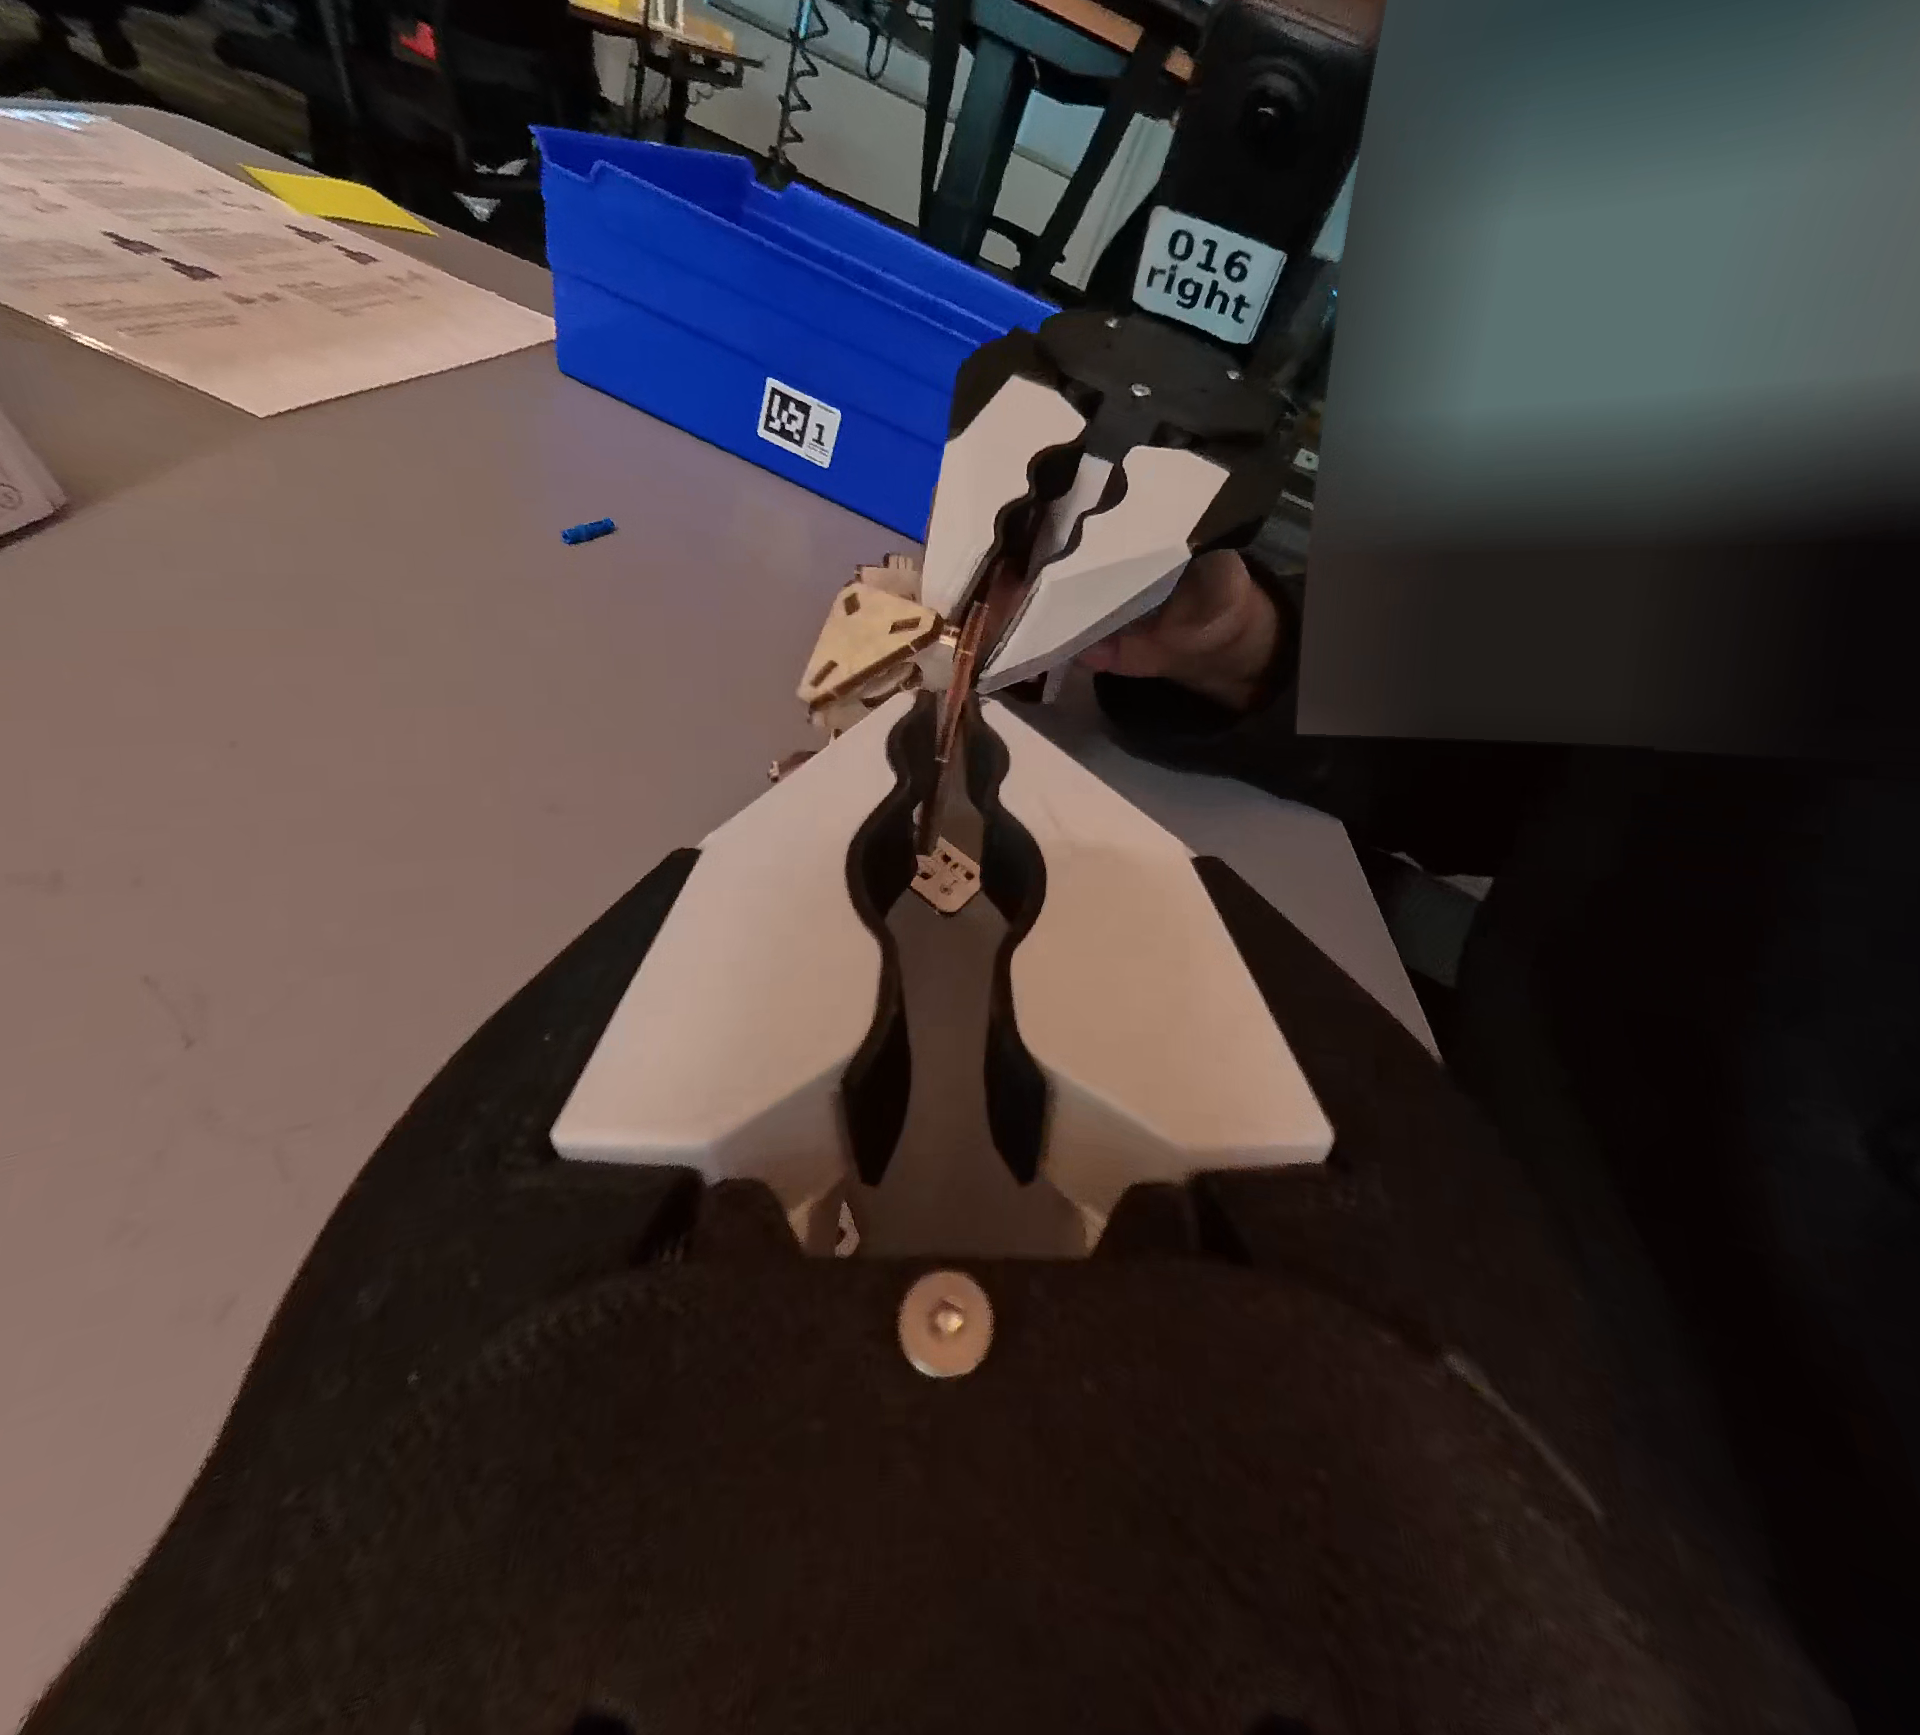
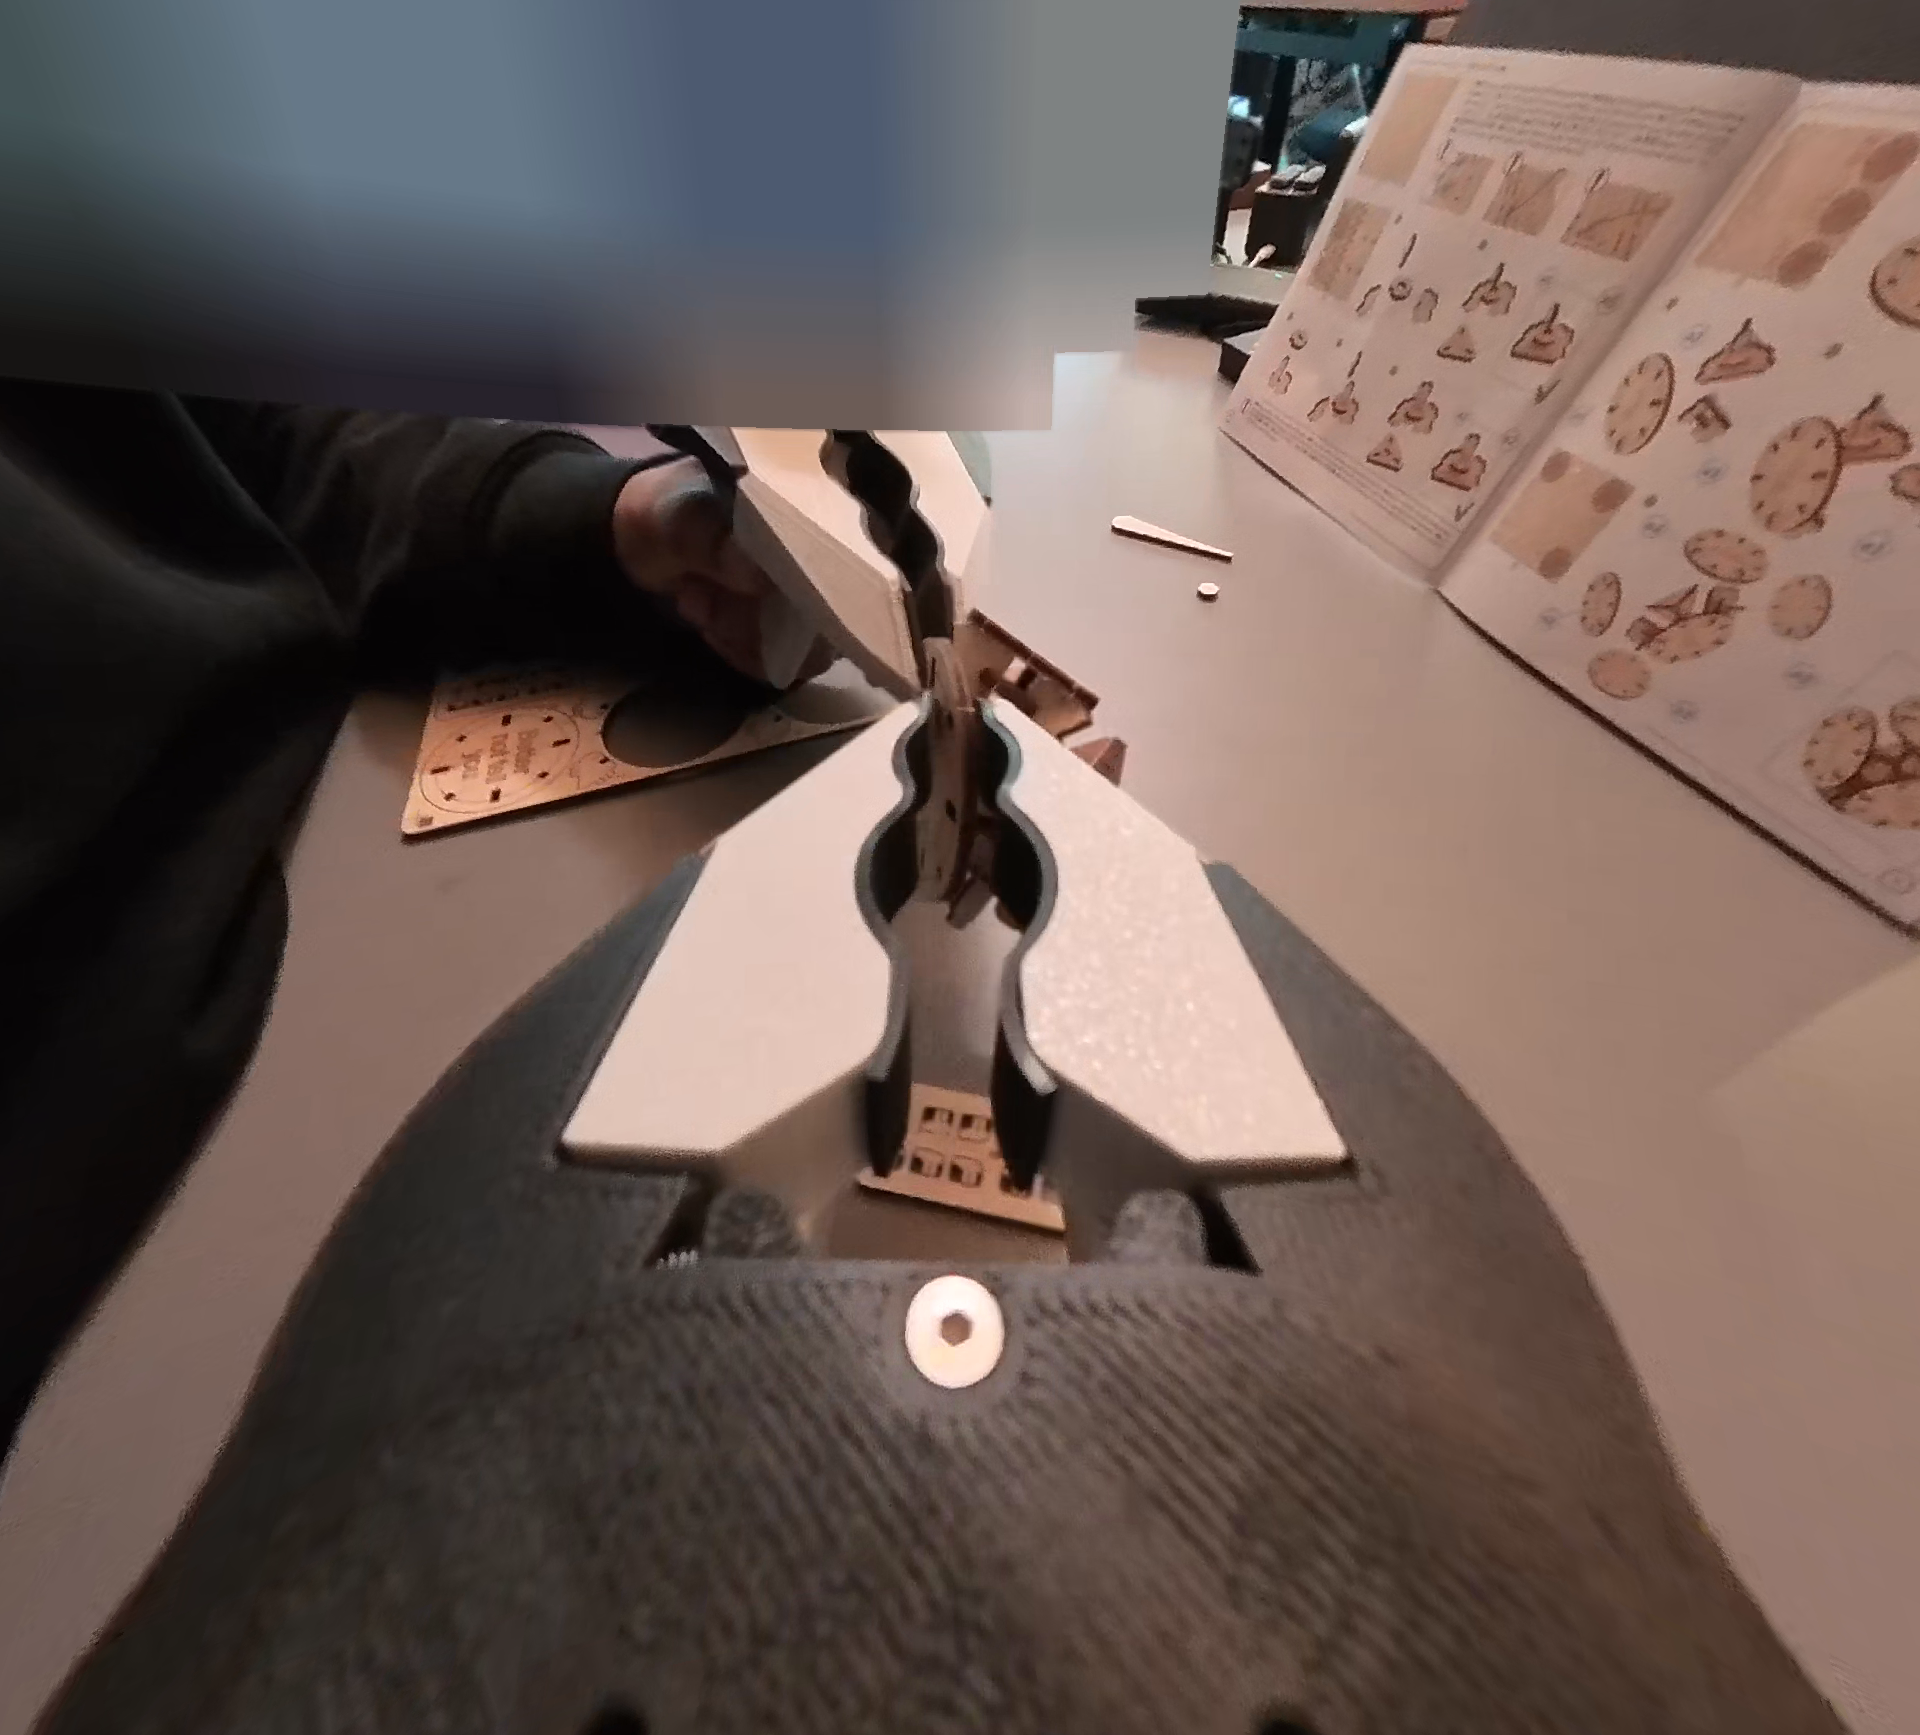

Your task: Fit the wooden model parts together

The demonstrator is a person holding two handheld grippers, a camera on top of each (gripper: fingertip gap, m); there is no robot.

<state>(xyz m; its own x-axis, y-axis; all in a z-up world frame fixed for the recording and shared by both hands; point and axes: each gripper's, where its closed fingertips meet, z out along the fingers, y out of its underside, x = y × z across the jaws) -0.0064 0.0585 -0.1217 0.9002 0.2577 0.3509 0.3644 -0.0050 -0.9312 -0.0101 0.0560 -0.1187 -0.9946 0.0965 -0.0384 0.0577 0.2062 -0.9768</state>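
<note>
A small wooden model hangs between both grippers above the grey table (image 1: 364,750). Its thin wooden plate (image 1: 951,750) shows edge-on in the left wrist view, with a triangular wooden part (image 1: 868,636) fixed at its left side. My left gripper (image 1: 951,719) is shut on the plate's near end. My right gripper (image 1: 977,651) comes down from the upper right and is shut on the same plate's far end. In the right wrist view the plate (image 2: 940,792) sits pinched between my right gripper's (image 2: 951,709) pads, and my left gripper (image 2: 914,657) clamps it from the upper left.
A blue bin (image 1: 748,303) stands behind, with a small blue part (image 1: 588,531) and paper sheets (image 1: 208,251) to its left. A wooden cut-out sheet (image 2: 582,740) lies at the left, and an open instruction booklet (image 2: 1558,335), a wooden sliver (image 2: 1169,539) and a tiny disc (image 2: 1206,589) at the right. The tips of both grippers are at nearly the same place.
</note>
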